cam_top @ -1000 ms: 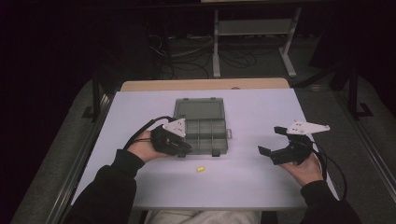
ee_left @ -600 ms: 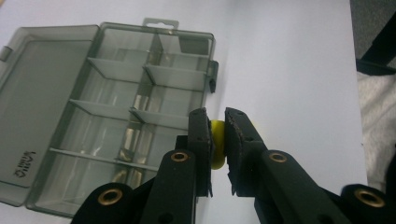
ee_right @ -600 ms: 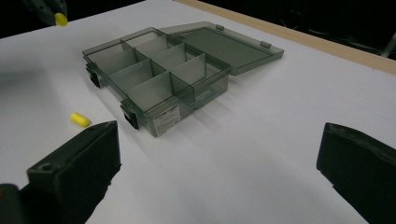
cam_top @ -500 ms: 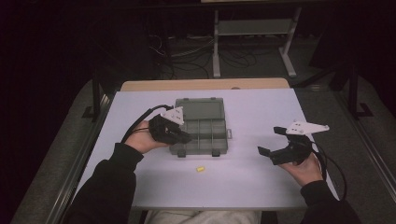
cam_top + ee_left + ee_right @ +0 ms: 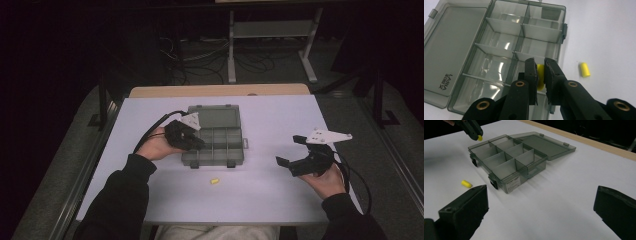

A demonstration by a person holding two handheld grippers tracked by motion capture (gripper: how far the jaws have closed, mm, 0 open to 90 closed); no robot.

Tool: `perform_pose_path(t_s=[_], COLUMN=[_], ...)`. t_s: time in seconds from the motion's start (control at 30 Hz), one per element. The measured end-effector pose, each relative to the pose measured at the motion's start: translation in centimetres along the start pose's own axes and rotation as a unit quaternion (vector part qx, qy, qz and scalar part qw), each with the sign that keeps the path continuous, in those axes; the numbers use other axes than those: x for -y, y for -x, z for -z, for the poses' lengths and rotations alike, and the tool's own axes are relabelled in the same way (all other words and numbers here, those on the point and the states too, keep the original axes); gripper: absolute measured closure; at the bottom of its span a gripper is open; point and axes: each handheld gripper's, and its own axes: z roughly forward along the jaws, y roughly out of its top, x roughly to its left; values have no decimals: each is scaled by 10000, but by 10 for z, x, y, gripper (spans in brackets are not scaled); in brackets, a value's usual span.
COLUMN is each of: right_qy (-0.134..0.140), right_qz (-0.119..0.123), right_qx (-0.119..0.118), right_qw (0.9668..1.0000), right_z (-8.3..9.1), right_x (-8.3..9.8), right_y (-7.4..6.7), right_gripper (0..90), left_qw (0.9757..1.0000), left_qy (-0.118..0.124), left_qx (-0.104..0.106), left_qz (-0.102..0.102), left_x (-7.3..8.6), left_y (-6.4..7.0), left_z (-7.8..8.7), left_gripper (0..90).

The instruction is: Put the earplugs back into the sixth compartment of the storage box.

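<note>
Foam, yellow and plug-shaped, is sitting pinched between the narrow jaws of the left gripper (image 5: 540, 72); this earplug (image 5: 540, 77) is hanging over the near left corner of the organiser box (image 5: 215, 137), seemingly so that it can drop straight into one of the compartments below. The box is lying with its clear lid (image 5: 451, 47) folded flat on the far side, which is leaving every compartment open from above; all of them are looking bare, as far as the glare allows a judgement. A second earplug (image 5: 214, 181) is resting loose on the white table (image 5: 280, 120), just near of the box. The right gripper (image 5: 292, 155) is hovering well to the right, jaws spread wide and gripping nothing, probably waiting clear of the box.
</note>
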Motion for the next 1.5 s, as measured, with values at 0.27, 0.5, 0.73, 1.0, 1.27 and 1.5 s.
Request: perform_pose_path(t_s=[0.27,0.5,0.73,1.0,1.27,1.5], right_qy=[-10,-30,-58,-64,-55,-69], right_qz=[4,16,13,9,17,19], right_qx=[-3,-15,-27,-41,-47,-32], right_qw=[10000,10000,10000,10000,10000,10000], right_z=[0,-1,-2,-2,-2,-2], right_x=[0,0,0,0,0,0], right_y=[0,-1,-1,-1,-1,-2], right_gripper=[0,0,0,0,0,0], left_qw=[10000,9999,9999,9996,9996,9995], left_qy=[-69,-99,-64,11,53,184], left_qx=[1,-2,8,70,73,-6], left_qz=[-52,56,154,261,281,259], left_x=[0,10,15,20,20,15], left_y=[2,-2,-5,-6,-3,8], left_z=[-13,-22,-31,-42,-41,-36], left_gripper=[810,810,809,807,712,617])
